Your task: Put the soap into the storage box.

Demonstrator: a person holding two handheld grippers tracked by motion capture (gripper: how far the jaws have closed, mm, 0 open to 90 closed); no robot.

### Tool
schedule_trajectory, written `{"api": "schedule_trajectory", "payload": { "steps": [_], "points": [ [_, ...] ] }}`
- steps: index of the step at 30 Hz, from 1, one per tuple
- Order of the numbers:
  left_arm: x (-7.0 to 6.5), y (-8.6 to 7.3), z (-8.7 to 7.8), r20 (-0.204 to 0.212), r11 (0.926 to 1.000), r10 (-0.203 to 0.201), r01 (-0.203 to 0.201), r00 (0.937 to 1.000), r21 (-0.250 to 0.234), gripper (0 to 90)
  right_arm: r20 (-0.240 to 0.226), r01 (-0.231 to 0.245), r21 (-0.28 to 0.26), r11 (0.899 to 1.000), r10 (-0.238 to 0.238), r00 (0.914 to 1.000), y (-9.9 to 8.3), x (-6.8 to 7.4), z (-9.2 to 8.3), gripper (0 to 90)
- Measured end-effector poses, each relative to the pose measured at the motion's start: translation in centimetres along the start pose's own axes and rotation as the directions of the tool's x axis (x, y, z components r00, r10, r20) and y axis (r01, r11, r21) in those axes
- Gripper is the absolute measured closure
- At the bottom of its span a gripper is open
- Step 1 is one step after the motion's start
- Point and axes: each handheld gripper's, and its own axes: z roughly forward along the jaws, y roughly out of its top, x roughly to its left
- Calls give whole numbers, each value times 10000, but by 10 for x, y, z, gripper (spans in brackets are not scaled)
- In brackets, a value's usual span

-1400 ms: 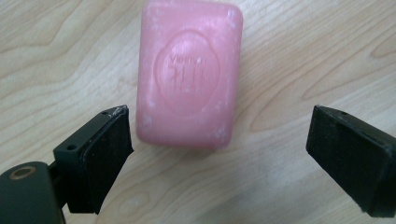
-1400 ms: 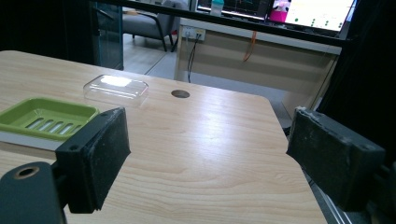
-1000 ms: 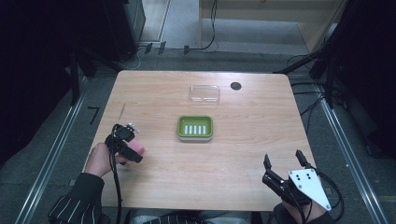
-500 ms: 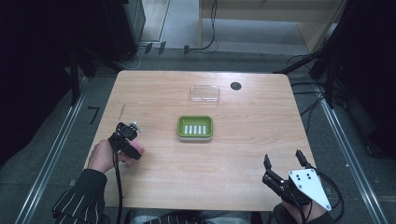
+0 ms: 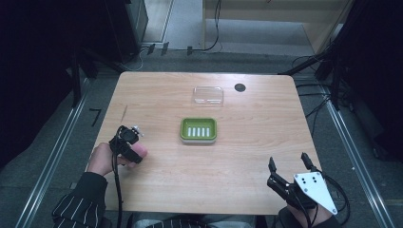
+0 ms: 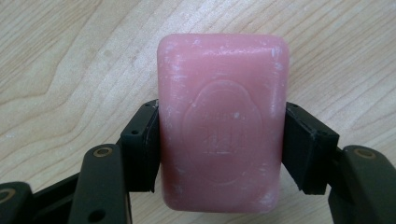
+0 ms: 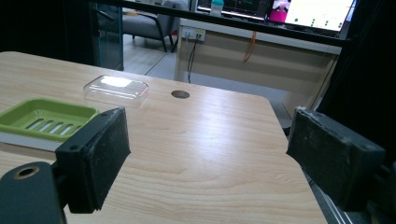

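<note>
The left hand-held gripper (image 6: 223, 144) is gripping a pink soap bar (image 6: 223, 121) by its two long sides, its jaws having just been closing until both pads are pressing on the bar, which is lying flat on the desk (image 5: 237, 156) near its left edge, well apart from the green soap dish (image 5: 198, 129) sitting at the middle. The right hand-held gripper (image 5: 287, 164) is resting at the desk's near right corner with its jaws standing wide and nothing between them, and a clear lid (image 5: 208, 95) is lying beyond the dish beside a small dark hole (image 5: 240, 87) in the desk.
</note>
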Motion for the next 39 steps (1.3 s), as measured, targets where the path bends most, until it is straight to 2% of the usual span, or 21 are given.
{"api": "schedule_trajectory", "payload": {
  "steps": [9,12,19,29,33,39],
  "points": [
    [-1,0,-1,43,9998,205,-205,9998,-3,382,-3,11,3,10000,-11,10000,0,0,0,127],
    [-2,1,-3,22,9992,386,-385,9993,-73,382,-1,8,3,10000,-8,10000,0,0,0,127],
    [-4,4,-8,103,9985,488,-485,9988,-264,381,-21,24,21,10000,-24,10000,0,0,0,127],
    [-9,15,-14,169,9949,950,-944,9953,-346,382,-37,77,4,10000,-77,10000,0,0,0,127],
    [-11,22,-15,175,9917,1239,-1232,9921,-356,382,-19,31,38,10000,-31,10000,0,0,0,127],
    [-12,31,-18,227,9885,1454,-1442,9891,-458,382,23,-7,55,10000,7,10000,0,0,-1,127]
  ]
}}
